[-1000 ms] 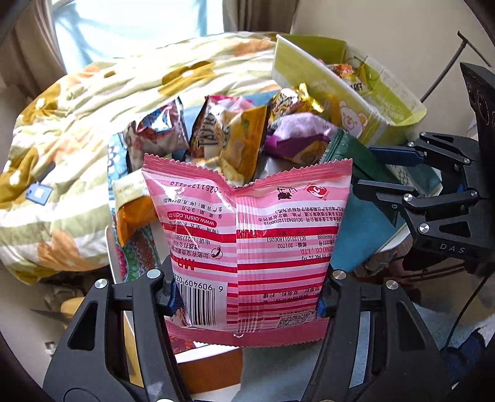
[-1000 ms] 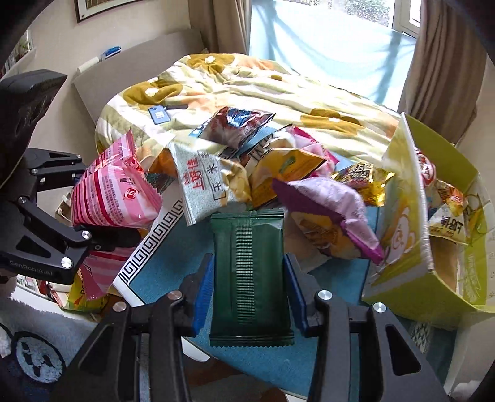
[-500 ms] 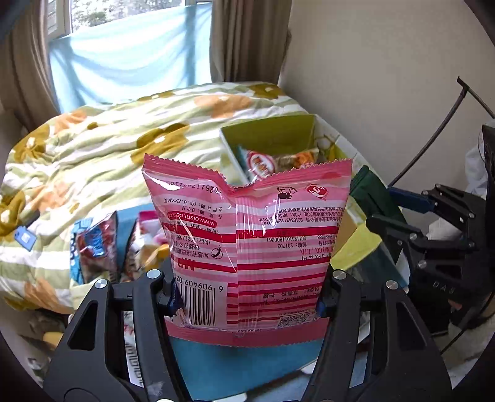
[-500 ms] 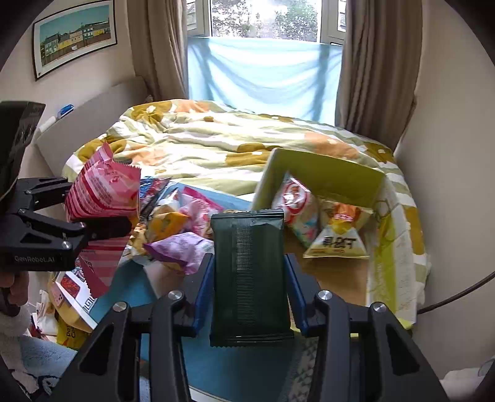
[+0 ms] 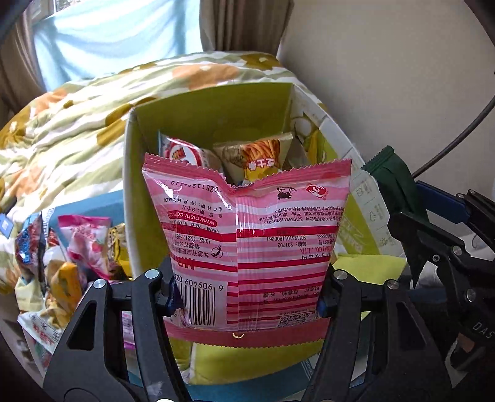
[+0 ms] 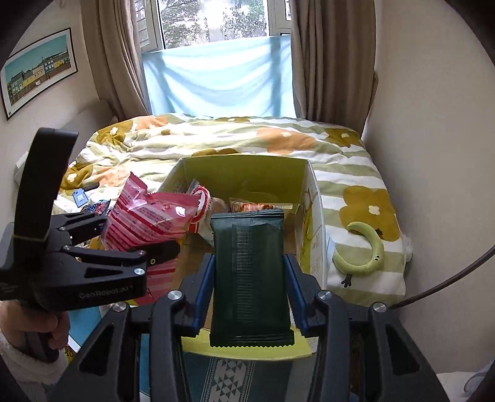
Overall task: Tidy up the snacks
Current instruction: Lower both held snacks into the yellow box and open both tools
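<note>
Delivery was the step in hand: the left gripper [image 5: 244, 297], jaws just easing apart, still pinched the pink packet [image 5: 247, 247] mid-frame before the green box [image 5: 130, 191]; the right gripper [image 6: 249, 297] clamped the dark green packet [image 6: 249, 278]. Next, probably, release over the box's opening.

We see soft daylight entering through the window [image 6: 216, 21] at the far end of the room, filtered by a pale blue cloth [image 6: 216, 83] across its lower part. The glass itself is washed out and overexposed. The wall [image 5: 386, 77] on the right is evenly lit, with only faint shadows. Sheen glints on the pink snack bag [image 5: 247, 241]. Both fisheye views bend straight lines strongly toward the rims, where dark vignetting closes in. Near parts look sharp; we notice little motion blur.
</note>
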{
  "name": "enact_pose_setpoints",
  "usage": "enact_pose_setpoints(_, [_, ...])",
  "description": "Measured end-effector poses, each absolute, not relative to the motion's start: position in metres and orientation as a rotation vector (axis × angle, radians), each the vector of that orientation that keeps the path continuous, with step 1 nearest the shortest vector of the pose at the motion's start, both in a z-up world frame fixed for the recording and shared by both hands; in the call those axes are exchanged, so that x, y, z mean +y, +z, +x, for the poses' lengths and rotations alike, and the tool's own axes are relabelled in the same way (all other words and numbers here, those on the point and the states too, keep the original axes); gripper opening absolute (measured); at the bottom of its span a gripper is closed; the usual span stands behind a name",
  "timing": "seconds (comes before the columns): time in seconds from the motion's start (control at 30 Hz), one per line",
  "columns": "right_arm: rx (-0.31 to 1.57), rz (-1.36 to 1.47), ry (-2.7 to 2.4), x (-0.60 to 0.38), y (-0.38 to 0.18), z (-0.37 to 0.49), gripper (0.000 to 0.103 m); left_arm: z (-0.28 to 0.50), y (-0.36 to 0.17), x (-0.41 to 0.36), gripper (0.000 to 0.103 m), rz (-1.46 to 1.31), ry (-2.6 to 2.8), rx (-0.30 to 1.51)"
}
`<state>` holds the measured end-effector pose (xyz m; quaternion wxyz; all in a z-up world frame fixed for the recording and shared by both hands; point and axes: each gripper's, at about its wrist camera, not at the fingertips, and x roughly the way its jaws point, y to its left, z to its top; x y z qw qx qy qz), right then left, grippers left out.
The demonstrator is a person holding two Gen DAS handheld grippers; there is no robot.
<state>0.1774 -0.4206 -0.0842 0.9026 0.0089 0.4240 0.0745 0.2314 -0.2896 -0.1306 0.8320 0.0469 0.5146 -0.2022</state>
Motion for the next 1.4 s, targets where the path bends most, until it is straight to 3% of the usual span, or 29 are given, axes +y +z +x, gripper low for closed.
enact_pose_setpoints(0.07, [0.892, 0.023, 0.171, -0.425, -0.090, 0.182, 0.040, 0.229, -0.138, -0.291, 0.081, 0.112, -0.397, 1.103])
enact_pose_setpoints(0.1, [0.900, 0.029, 0.181, -0.426, -0.093, 0.183, 0.040, 0.228, -0.140, -0.290, 0.097, 0.121, -0.379, 1.101])
enact_pose_setpoints(0.13, [0.905, 0.037, 0.190, -0.428, -0.095, 0.184, 0.040, 0.225, -0.140, -0.287, 0.100, 0.123, -0.364, 1.090])
enact_pose_setpoints(0.53, [0.955, 0.088, 0.228, -0.438, -0.115, 0.190, 0.041, 0.192, -0.121, -0.233, 0.100, 0.020, -0.240, 1.035])
enact_pose_setpoints(1.0, [1.014, 0.128, 0.197, -0.429, -0.155, 0.216, 0.042, 0.173, -0.129, -0.240, 0.100, 0.114, -0.244, 1.050])
enact_pose_setpoints(1.1, [1.013, 0.119, 0.181, -0.431, -0.158, 0.215, 0.061, 0.170, -0.131, -0.243, 0.100, 0.137, -0.246, 1.055])
enact_pose_setpoints(1.17, [0.992, 0.141, 0.189, -0.436, -0.155, 0.208, 0.090, 0.167, -0.131, -0.245, 0.100, 0.165, -0.241, 1.043])
enact_pose_setpoints(1.4, [0.940, 0.160, 0.208, -0.440, -0.145, 0.186, 0.093, 0.158, -0.124, -0.247, 0.100, 0.133, -0.258, 1.024])
